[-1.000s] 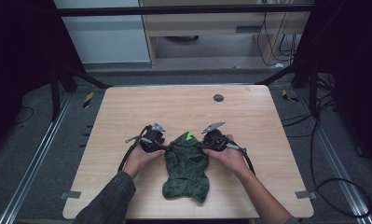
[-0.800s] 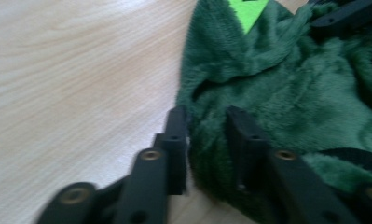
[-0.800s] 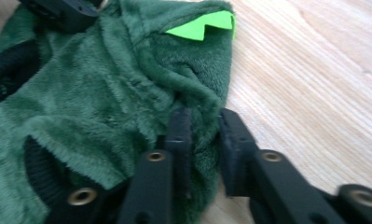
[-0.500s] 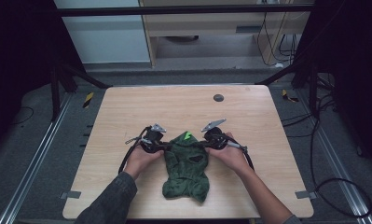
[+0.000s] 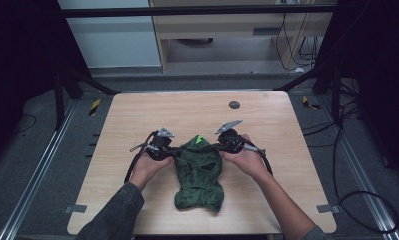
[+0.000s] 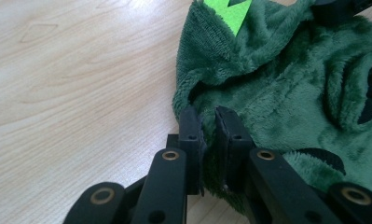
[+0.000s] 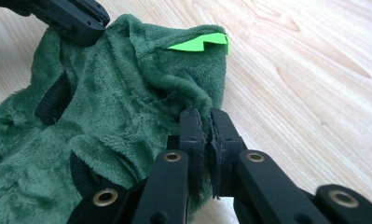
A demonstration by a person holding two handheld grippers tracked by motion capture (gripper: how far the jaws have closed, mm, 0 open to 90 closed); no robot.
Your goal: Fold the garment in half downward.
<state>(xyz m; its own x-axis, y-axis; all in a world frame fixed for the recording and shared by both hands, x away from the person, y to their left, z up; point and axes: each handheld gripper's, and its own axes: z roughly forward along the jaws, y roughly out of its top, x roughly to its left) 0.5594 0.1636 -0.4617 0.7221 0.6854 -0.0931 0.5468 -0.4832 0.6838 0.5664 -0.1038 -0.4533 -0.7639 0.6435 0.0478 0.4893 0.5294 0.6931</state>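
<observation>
**Green fleece garment gripped at both upper edges**

A light wooden table [image 5: 137, 120] is seen from above, on a dark frame over grey floor. A dark green fleece garment [image 5: 199, 172] with black openings is laid flat near the table's middle, toward the near edge, its length running from far to near. A bright green zigzag patch [image 5: 200, 139] is noted at the garment's far end. The left hand [image 5: 149, 167] and right hand [image 5: 248, 161] are placed on either side of the garment. The left gripper [image 6: 207, 128] is clamped on the garment's left edge; plush fabric is pinched between the jaws. The right gripper [image 7: 203, 123] is clamped on the right edge, jaws nearly together with fleece between them. A small dark round disc [image 5: 234, 105] is recorded on the far part of the table, well apart from the garment.
</observation>
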